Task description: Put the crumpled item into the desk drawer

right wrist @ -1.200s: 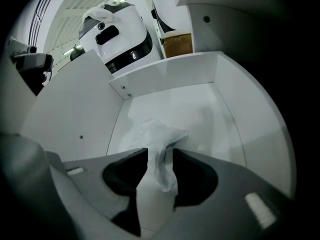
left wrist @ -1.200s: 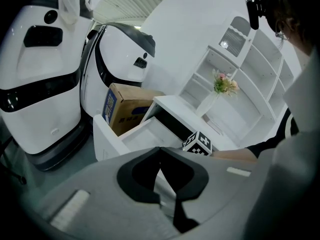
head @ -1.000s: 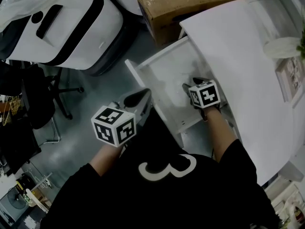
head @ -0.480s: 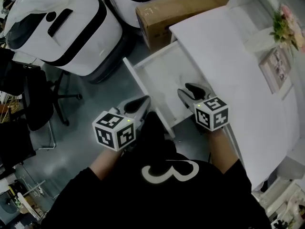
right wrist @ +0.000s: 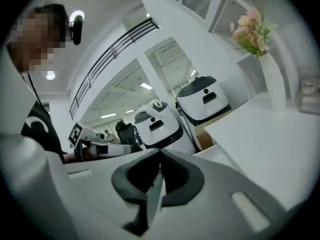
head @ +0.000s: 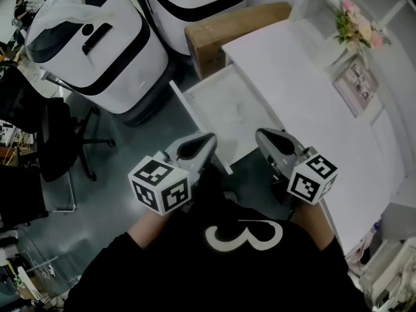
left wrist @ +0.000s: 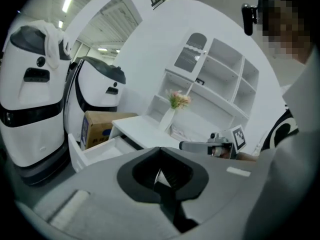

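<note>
Crumpled item: not distinguishable in open desk drawer [head: 218, 106]; between neither pair of fingers. Left gripper [head: 208, 138], right gripper [head: 262, 136]: fingers pressed together, empty, just beside drawer front.

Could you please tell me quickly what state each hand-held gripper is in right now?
Left grey hand-held gripper: closed, nothing between its jaws.
Right grey hand-held gripper: closed, nothing between its jaws.
</note>
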### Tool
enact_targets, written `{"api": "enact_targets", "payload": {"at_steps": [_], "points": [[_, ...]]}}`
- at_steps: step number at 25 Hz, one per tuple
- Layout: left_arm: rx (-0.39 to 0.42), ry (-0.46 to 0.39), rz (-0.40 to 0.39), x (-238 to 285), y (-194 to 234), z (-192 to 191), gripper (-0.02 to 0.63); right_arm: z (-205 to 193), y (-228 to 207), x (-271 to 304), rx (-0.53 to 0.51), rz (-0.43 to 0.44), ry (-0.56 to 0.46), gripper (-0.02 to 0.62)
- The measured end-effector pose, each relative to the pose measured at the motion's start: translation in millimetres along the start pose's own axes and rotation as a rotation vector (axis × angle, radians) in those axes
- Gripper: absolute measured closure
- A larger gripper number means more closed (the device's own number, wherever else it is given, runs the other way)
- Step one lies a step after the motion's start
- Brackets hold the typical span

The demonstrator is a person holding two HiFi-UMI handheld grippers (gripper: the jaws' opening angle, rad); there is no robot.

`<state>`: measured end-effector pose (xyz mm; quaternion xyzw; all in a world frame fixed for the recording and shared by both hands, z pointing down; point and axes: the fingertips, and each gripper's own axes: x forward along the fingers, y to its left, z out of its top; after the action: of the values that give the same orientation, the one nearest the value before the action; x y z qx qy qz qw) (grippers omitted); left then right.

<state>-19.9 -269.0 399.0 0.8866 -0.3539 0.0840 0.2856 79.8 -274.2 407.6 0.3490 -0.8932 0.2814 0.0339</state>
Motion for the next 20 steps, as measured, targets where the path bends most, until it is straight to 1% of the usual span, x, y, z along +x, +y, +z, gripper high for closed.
{"api": "enact_targets", "payload": {"at_steps": [1, 3, 8, 11, 13, 16, 20], "points": [[0.005, -0.029, -0.025, -4, -12, 5, 0.597, 3, 9, -9, 0.022, 0.022, -0.014, 0.592], [0.016, -0.067, -0.059, -13, -33, 14, 0.597, 7, 25, -24, 0.006, 0.039, -0.033, 0.592], [0.066, -0.092, -0.102, -32, -69, 24, 0.597, 15, 53, -53, -0.138, 0.029, -0.038, 0.592], [0.085, -0.107, -0.115, -38, -86, 31, 0.597, 22, 67, -67, -0.195, 0.034, -0.047, 0.592], [0.103, -0.112, -0.121, -41, -96, 35, 0.597, 24, 74, -75, -0.214, 0.038, -0.054, 0.592], [0.134, -0.105, -0.11, -44, -104, 35, 0.597, 24, 81, -82, -0.22, 0.039, -0.06, 0.592], [0.147, -0.107, -0.104, -47, -107, 36, 0.597, 26, 84, -86, -0.22, 0.041, -0.07, 0.592]]}}
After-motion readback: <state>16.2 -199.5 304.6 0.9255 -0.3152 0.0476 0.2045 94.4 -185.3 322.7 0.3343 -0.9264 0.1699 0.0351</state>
